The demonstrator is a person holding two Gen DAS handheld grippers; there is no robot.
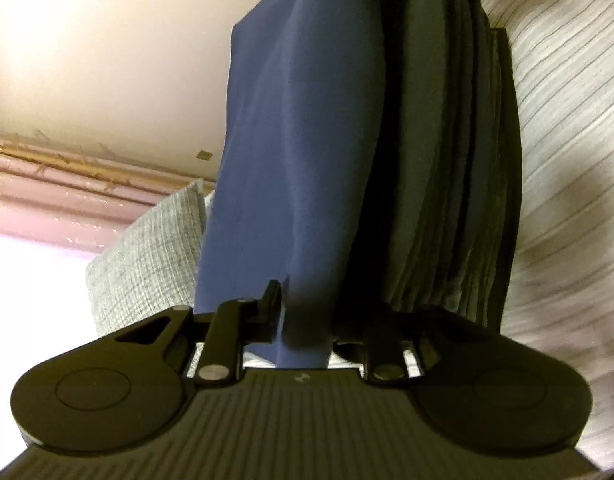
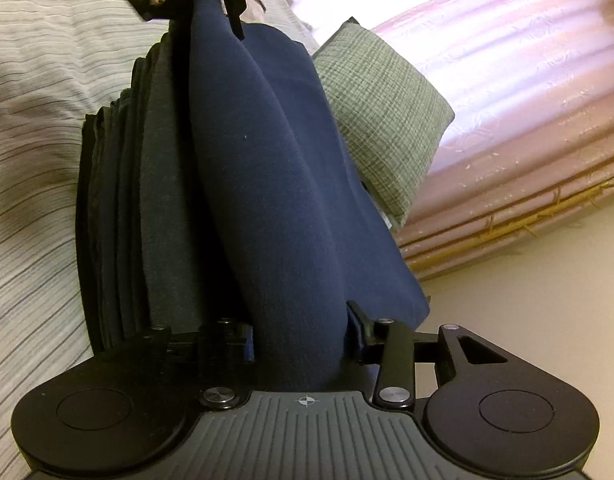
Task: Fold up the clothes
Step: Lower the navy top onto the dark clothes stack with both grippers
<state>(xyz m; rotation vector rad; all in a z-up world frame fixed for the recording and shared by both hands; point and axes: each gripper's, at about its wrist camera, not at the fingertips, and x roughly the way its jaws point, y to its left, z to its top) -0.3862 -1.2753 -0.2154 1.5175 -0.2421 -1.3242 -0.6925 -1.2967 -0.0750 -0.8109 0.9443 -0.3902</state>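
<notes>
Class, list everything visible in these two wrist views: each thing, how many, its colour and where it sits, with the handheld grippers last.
Navy garment: one, dark blue, folded, held at both ends over the stack.
Stack of folded clothes: one, grey to black, beside the navy garment on the bedsheet.
Bedsheet: one, pale with thin stripes, underneath.
Cushion: one, grey-green weave, past the garment.
Curtain: one, pink, behind the cushion.
Left gripper: black, shut on the garment.
Right gripper: black, shut on its other end.

Navy garment [image 2: 283,184], grey folded stack [image 2: 147,200], striped bedsheet [image 2: 31,92]
</notes>
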